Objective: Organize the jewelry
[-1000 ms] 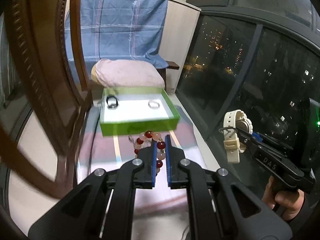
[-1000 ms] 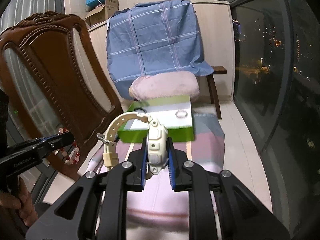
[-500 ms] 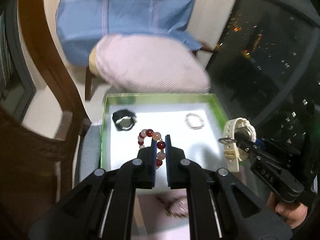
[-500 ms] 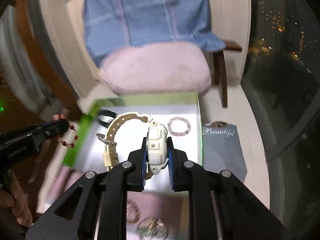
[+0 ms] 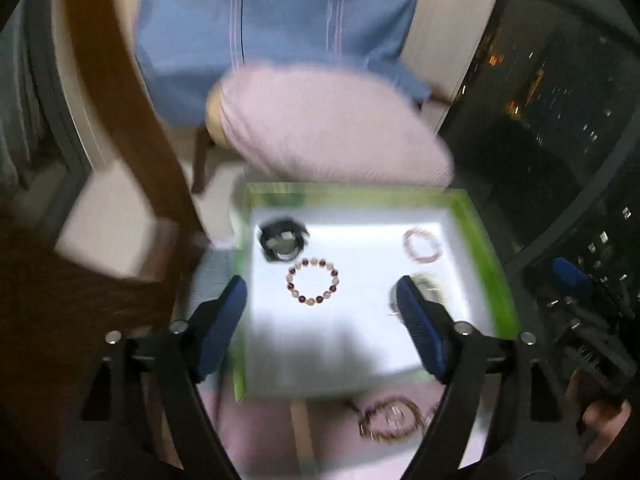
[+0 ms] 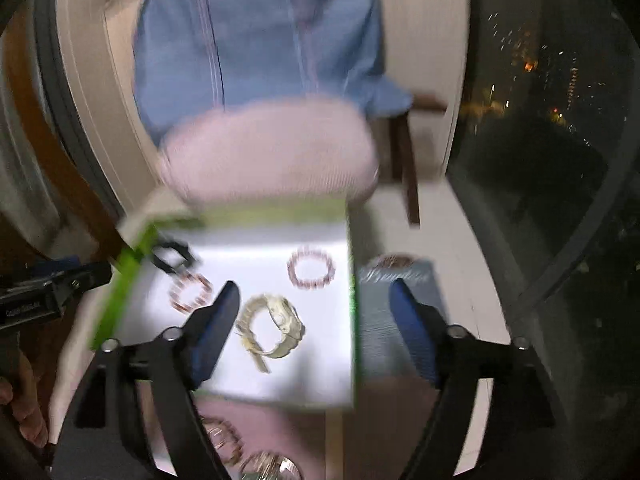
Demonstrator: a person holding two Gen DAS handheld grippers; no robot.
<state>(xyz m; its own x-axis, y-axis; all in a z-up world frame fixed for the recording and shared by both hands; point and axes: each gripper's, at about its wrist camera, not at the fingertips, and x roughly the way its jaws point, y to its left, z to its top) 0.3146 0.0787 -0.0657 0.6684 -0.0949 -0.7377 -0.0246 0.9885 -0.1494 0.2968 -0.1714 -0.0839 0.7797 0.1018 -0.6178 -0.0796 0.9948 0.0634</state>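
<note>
With both grippers' jaws just sprung wide and empty, lift the left gripper (image 5: 320, 300) and right gripper (image 6: 314, 308) straight up, clear of the red-and-white bead bracelet (image 5: 313, 281) and cream plastic watch (image 6: 272, 326) lying in the green-rimmed tray (image 5: 486, 256).

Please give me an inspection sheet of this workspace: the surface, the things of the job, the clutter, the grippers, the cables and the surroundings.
Surface: pink cloth.
Job's things: green tray holds black watch, red-and-white bead bracelet, pink bracelet, cream watch; more bracelets outside it.
Clutter: grey box beside the tray.
Grippers: left gripper and right gripper have just been opening, nothing between the jaws.
Cables: nothing seen.
Surroundings: cushioned chair, blue cloth, dark window.
</note>
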